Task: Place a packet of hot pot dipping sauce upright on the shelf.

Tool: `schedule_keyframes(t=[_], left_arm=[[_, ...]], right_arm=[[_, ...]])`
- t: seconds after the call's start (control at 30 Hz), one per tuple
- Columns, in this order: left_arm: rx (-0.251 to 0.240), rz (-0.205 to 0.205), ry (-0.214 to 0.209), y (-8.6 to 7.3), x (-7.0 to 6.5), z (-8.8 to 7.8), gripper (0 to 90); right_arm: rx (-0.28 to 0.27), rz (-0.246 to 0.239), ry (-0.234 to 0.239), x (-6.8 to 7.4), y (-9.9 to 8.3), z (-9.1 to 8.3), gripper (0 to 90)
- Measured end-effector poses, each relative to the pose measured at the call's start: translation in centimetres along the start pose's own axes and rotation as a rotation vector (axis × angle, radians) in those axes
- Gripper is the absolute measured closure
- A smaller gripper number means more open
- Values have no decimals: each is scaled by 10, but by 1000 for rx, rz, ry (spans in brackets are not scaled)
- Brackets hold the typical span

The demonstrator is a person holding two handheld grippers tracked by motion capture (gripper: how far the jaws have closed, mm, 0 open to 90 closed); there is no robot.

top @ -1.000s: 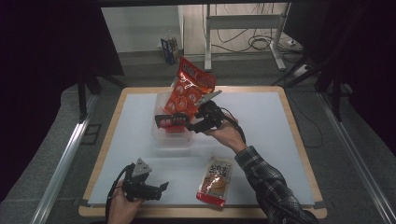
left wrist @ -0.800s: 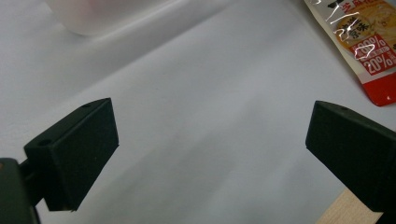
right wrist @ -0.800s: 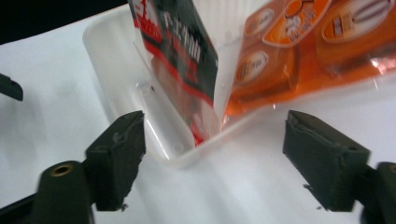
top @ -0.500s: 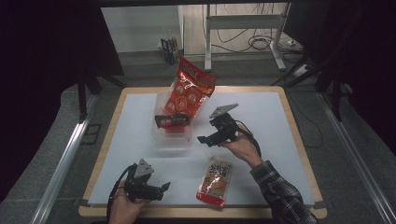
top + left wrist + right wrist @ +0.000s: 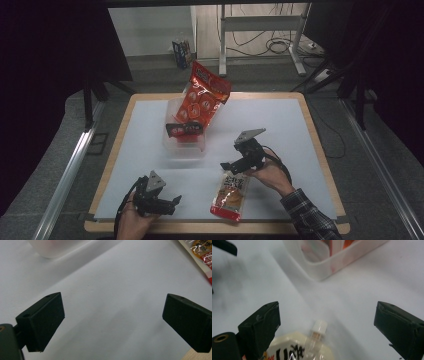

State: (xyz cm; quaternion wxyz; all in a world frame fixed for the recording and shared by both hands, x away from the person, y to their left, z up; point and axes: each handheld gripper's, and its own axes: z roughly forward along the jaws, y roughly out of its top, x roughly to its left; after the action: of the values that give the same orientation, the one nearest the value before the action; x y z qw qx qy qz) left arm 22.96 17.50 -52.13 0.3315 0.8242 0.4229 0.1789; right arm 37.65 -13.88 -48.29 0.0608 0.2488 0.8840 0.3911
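Note:
A red snack bag (image 5: 201,100) stands tilted in a translucent plastic container (image 5: 184,146) at mid table. A cream and orange spouted pouch (image 5: 231,195) lies flat near the front edge. My right gripper (image 5: 231,167) hovers just over the pouch's top end. Its jaws have just been opening and stand wide. The pouch's white cap (image 5: 319,327) lies between and below them in the right gripper (image 5: 328,312) view, untouched. My left gripper (image 5: 174,205) rests at the front left, open over bare white table (image 5: 112,277), its own left gripper (image 5: 112,305) view showing nothing between the jaws.
The container (image 5: 332,262) sits just beyond the right gripper's jaws. The left gripper view catches the container's corner (image 5: 53,247) at top left and the pouch's edge (image 5: 201,253) at top right. A wooden rim (image 5: 320,145) borders the white table top.
The right gripper left the red bag at the container and moved toward the front and down to the pouch, jaws wider. The bag stays in the container. The left gripper kept still.

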Motion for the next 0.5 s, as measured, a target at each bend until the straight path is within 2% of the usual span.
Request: schedule_keyframes(t=[0.2,0.27,0.43,0.5], left_arm=[[0,6,19,-1,2,-2,39],[-3,3,22,-2,3,-2,39],[7,13,29,-3,5,-2,40],[21,25,42,-4,6,-2,41]], right_arm=[[15,35,53,4,-14,-9,68],[22,47,49,5,-18,-13,96],[42,43,15,12,-29,-25,376],[50,32,25,16,-37,-31,508]])
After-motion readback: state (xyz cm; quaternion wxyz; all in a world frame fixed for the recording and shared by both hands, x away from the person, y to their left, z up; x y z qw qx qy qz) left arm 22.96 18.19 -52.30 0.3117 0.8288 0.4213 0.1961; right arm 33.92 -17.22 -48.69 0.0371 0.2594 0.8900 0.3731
